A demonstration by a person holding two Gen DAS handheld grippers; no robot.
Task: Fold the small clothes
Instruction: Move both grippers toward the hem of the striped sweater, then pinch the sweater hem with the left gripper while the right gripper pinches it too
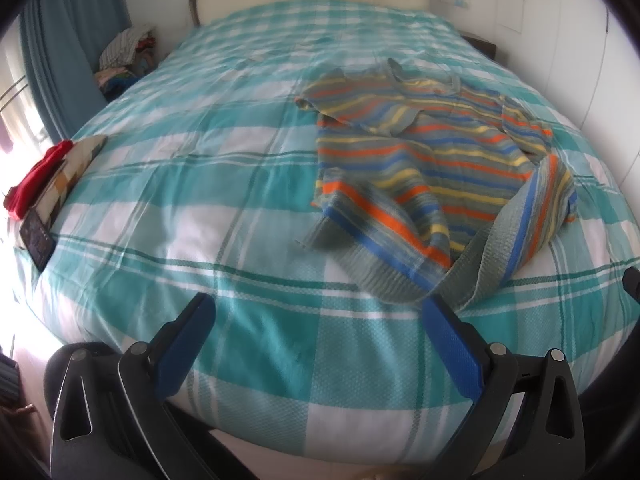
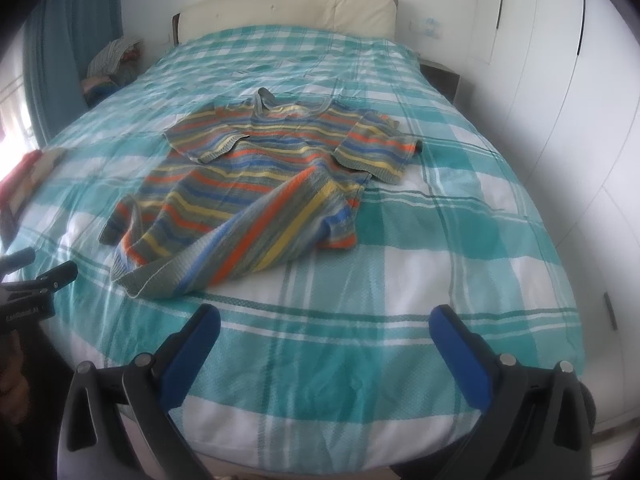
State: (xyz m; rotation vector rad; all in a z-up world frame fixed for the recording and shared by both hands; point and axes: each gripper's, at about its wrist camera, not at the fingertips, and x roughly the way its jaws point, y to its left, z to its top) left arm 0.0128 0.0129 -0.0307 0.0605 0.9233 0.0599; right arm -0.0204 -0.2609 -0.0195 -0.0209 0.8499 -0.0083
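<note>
A small knit sweater (image 1: 432, 152) with orange, blue, yellow and grey stripes lies crumpled on the teal plaid bed cover (image 1: 200, 208). Its hem is rucked up and one sleeve is folded across the chest. In the right wrist view the sweater (image 2: 256, 184) lies left of centre. My left gripper (image 1: 316, 308) hangs open over the bed's near edge, its right finger (image 1: 452, 344) close to the sweater's grey hem, with nothing between the pads. My right gripper (image 2: 324, 316) is open too, nearer than the sweater and to its right. The left gripper (image 2: 36, 280) shows at that view's left edge.
A red cloth (image 1: 38, 176) lies on a patterned folded piece (image 1: 70, 176) at the bed's left edge, beside a dark flat object (image 1: 36, 236). A heap of clothes (image 1: 124, 52) sits beyond the bed's left side by a blue curtain (image 1: 60, 60). White wardrobe doors (image 2: 560, 120) stand to the right.
</note>
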